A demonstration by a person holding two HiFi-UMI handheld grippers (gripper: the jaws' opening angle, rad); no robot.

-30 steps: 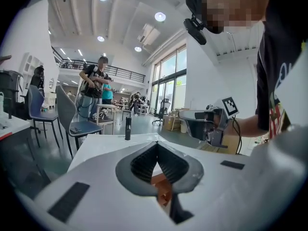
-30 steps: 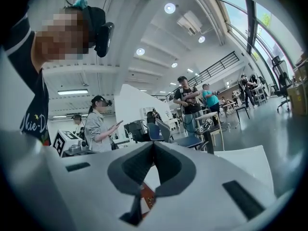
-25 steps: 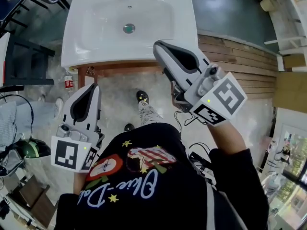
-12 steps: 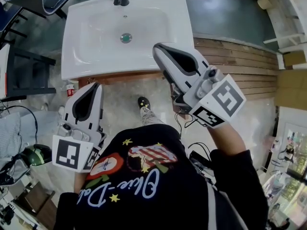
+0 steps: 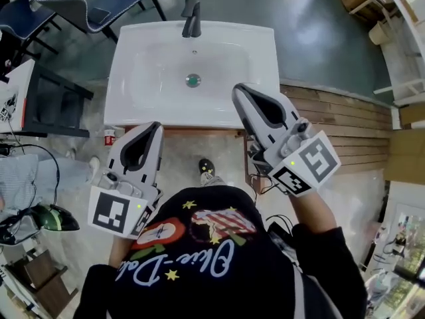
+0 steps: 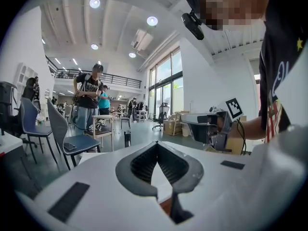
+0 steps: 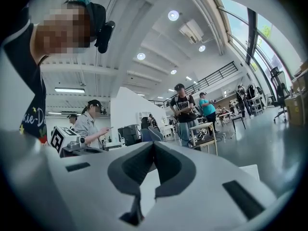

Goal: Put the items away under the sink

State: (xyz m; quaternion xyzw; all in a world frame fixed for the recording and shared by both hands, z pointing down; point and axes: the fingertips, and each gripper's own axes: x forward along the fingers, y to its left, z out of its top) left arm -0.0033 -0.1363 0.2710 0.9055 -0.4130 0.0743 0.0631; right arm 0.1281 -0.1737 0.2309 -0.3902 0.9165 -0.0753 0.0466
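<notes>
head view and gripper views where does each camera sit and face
Head view: on the head, steeply down at the white rectangular sink; shows left tool, right tool, wearer's black printed shirt.
Left gripper view: on left tool, level across the hall; shows own shut jaws, right tool.
Right gripper view: on right tool, level; shows own shut jaws, left tool.
Shared: both gripper views catch one standing bystander in black.

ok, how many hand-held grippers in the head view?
2: left hand-held gripper near the sink, front left; right hand-held gripper over its front right corner. Both shut.
</notes>
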